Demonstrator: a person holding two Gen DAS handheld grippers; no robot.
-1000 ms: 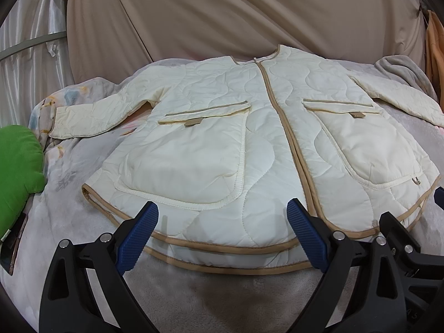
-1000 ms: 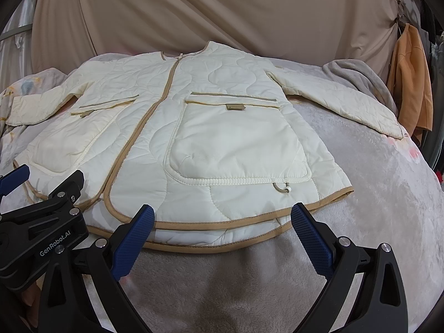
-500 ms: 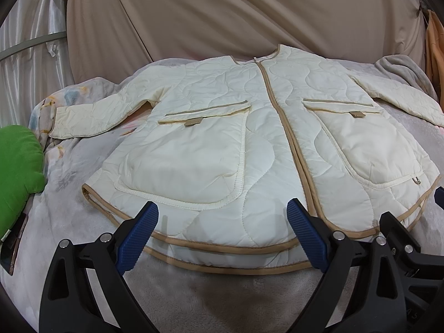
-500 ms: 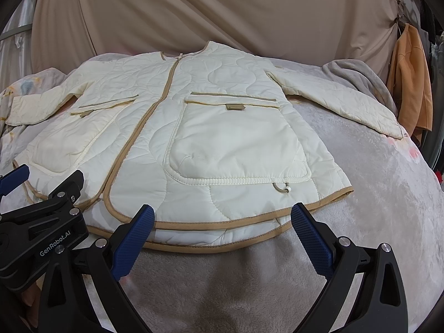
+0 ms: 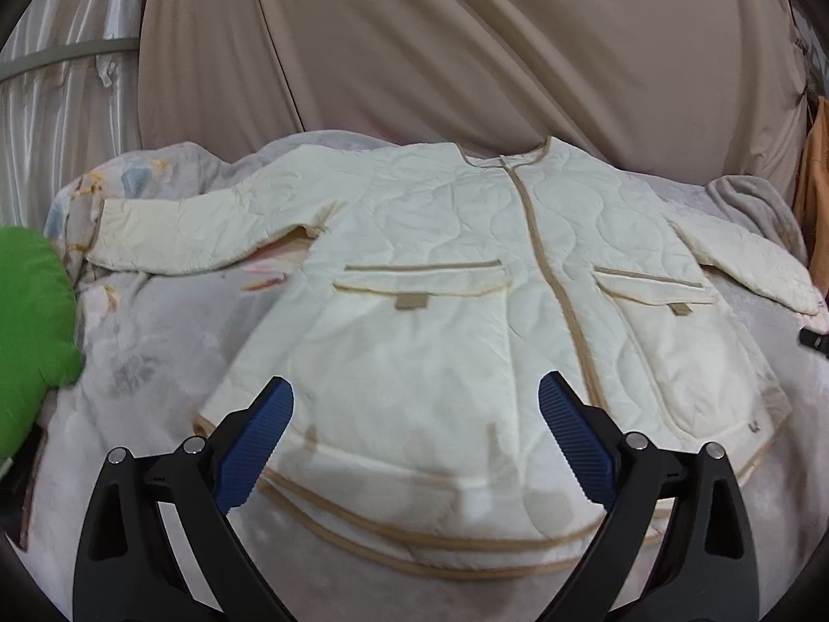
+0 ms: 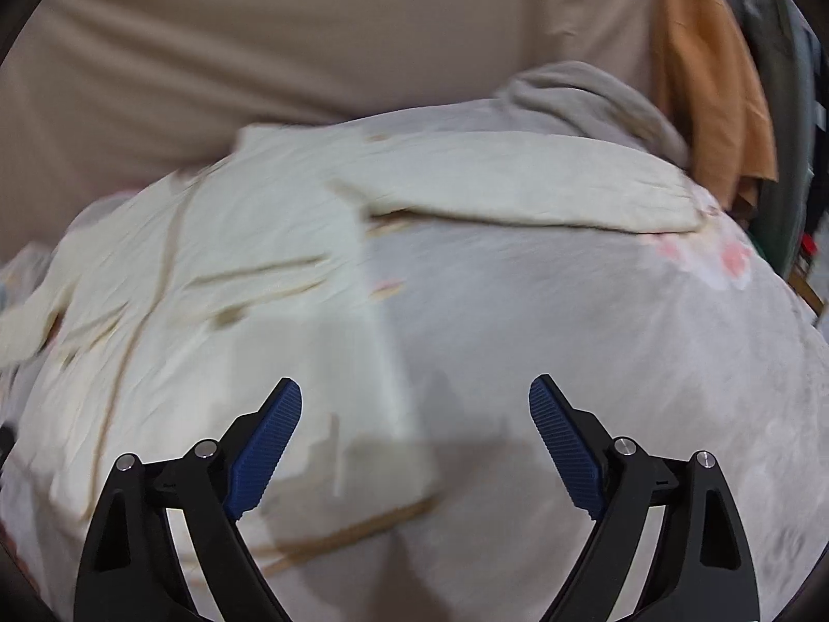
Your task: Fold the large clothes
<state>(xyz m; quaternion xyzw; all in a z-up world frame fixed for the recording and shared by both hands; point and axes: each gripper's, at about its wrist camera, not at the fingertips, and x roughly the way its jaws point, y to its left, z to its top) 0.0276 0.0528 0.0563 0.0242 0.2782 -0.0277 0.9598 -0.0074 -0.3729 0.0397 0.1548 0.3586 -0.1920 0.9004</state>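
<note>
Two sets of jaws are mine, and both stand wide apart with nothing between them.

From my left wrist, the left gripper (image 5: 412, 440) hangs over the lower hem of the cream quilted jacket (image 5: 466, 311), which lies face up and zipped on the bed (image 5: 155, 352), collar toward the tan drape (image 5: 440, 41). Both sleeves are spread outward, the left sleeve (image 5: 197, 233) reaching toward the green cushion (image 5: 31, 321). I judge it was laid flat like this so the sleeves can be folded in over the body first. A grey blanket (image 5: 746, 207) is bunched at the far right corner. Compared with half a second ago, this view has pulled back and risen a little: the hem sits further from my pads and more of the drape shows above the collar.

From my right wrist, the right gripper (image 6: 414, 446) has swung well to the right. The picture is smeared with motion. The jacket now fills only the left half, and the right sleeve (image 6: 544, 186) stretches across the upper middle toward the orange cloth (image 6: 710, 78) hanging at the edge. Bare bedcover lies under my pads, where earlier the hem sat squarely ahead. My guess is that I am heading for that sleeve's cuff, to grip it and carry it across the chest. No fold is made yet.
</note>
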